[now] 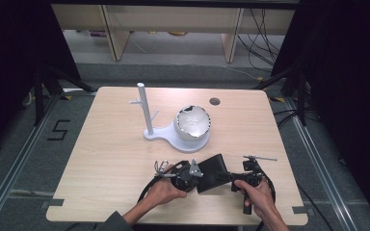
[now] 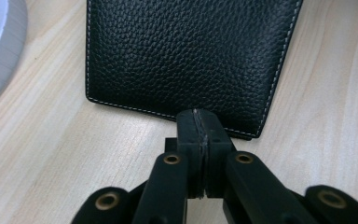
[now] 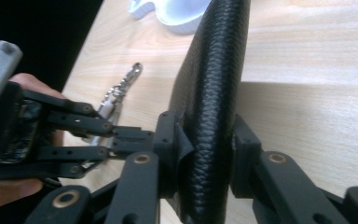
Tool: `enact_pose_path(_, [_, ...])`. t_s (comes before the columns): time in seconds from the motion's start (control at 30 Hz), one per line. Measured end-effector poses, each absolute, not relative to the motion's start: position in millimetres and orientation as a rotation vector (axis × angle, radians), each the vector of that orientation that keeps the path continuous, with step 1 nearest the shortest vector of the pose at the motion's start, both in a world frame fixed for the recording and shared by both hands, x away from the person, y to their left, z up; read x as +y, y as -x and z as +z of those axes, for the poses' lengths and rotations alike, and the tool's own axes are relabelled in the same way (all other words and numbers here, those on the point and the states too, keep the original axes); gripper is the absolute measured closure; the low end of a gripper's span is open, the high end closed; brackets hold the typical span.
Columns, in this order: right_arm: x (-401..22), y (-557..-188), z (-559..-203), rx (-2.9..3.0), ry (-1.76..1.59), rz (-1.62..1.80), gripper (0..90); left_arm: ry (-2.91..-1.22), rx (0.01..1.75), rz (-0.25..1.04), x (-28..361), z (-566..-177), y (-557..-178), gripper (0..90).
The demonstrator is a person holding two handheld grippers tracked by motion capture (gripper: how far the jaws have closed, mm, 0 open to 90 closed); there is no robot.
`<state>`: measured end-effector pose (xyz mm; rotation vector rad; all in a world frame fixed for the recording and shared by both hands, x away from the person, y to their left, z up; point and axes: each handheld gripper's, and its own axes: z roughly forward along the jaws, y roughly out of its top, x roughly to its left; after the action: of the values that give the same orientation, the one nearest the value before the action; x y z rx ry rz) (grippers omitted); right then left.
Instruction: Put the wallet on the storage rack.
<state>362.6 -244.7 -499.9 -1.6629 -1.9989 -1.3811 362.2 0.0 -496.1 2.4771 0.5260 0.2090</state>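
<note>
Two grippers hold one black wallet (image 1: 213,172) at the near edge of the table (image 1: 106,154), just in front of the white stand (image 1: 185,139) with its post and bowl. The left gripper (image 1: 198,174) has its jaws pressed together on what looks like a thin flap or edge of the wallet at the corner nearest it; in the left gripper view the wallet's grained face with white stitching spreads away from the fingertips (image 2: 200,126), flat over the wood. The right gripper (image 3: 205,140) is clamped across the thick folded spine, its pads squeezing the leather from either side, the spine running straight away from that gripper toward the stand. So the wallet lies between the two hands, its long axis roughly from left gripper to right, each gripper at an opposite end. My guess is that opening it turns on this: the pull would go apart along that line. A key clip (image 1: 161,166) lies by the left hand (image 1: 164,191).
</note>
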Motion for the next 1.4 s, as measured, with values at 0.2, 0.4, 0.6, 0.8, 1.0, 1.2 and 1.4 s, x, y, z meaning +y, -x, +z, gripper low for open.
enact_pose_path(0.2, [-242.4, -361.8, -493.6, -1.999, 1.623, -1.427, 76.0, -2.458, 0.536, 0.203, 6.0, -489.9, -362.5, 81.5])
enact_pose_path(0.4, [-238.6, -361.6, -481.3, -2.041, 1.572, -1.453, 77.1, -2.404, 0.536, 0.218, 24.6, -469.1, -352.5, 71.2])
enact_pose_path(0.6, [-237.5, -364.0, -464.6, -2.062, 1.522, -1.481, 77.3, -2.364, 0.533, 0.229, 45.9, -457.7, -351.8, 62.4])
enact_pose_path(0.8, [-235.5, -374.0, -438.3, -2.13, 1.496, -1.455, 77.4, -2.365, 0.598, 0.242, 73.1, -450.7, -340.4, 58.5])
enact_pose_path(1.0, [-237.4, -388.8, -411.1, -2.172, 1.507, -1.44, 77.4, -2.349, 0.635, 0.259, 99.1, -448.4, -329.0, 57.3])
enact_pose_path(1.2, [-239.9, -409.0, -383.4, -2.217, 1.513, -1.446, 77.5, -2.312, 0.696, 0.278, 121.8, -449.0, -319.3, 53.8])
enact_pose_path(1.4, [-236.9, -431.1, -362.4, -2.268, 1.547, -1.432, 77.5, -2.307, 0.744, 0.288, 141.9, -456.1, -308.0, 51.3])
